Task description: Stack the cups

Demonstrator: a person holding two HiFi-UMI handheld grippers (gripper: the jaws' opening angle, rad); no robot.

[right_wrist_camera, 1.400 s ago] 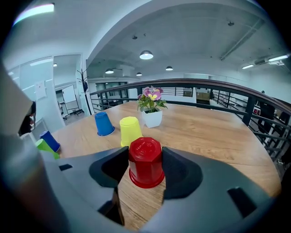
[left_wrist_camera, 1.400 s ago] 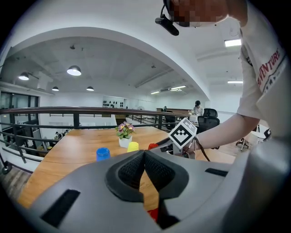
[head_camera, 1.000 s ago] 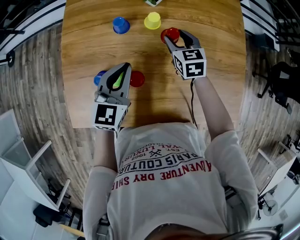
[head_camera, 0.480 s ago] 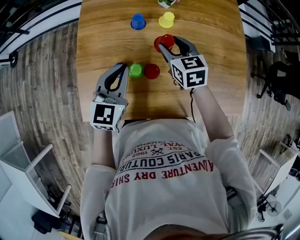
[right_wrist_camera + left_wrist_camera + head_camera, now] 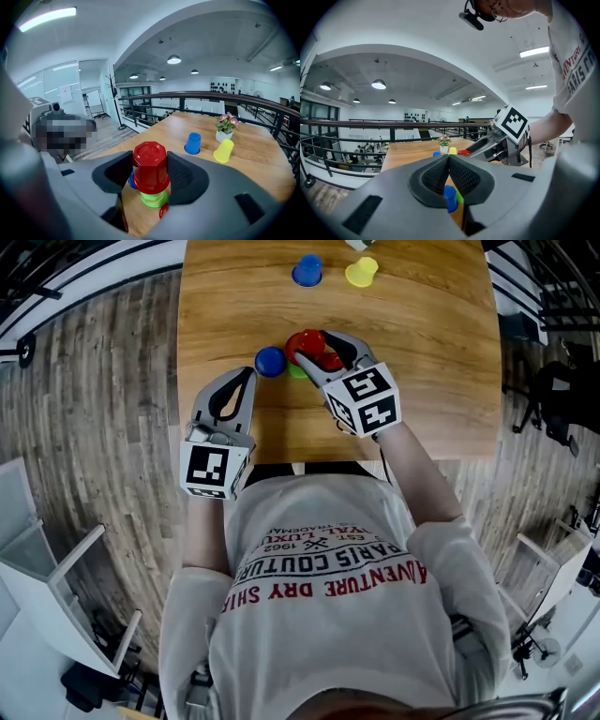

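A red cup (image 5: 150, 165), upside down, is pinched between the jaws of my right gripper (image 5: 150, 172), just above a green cup (image 5: 153, 198) on the wooden table (image 5: 253, 180). A near blue cup (image 5: 270, 361) stands close beside them. At the table's far end, a far blue cup (image 5: 192, 143) and a yellow cup (image 5: 223, 151) sit mouth down, side by side.
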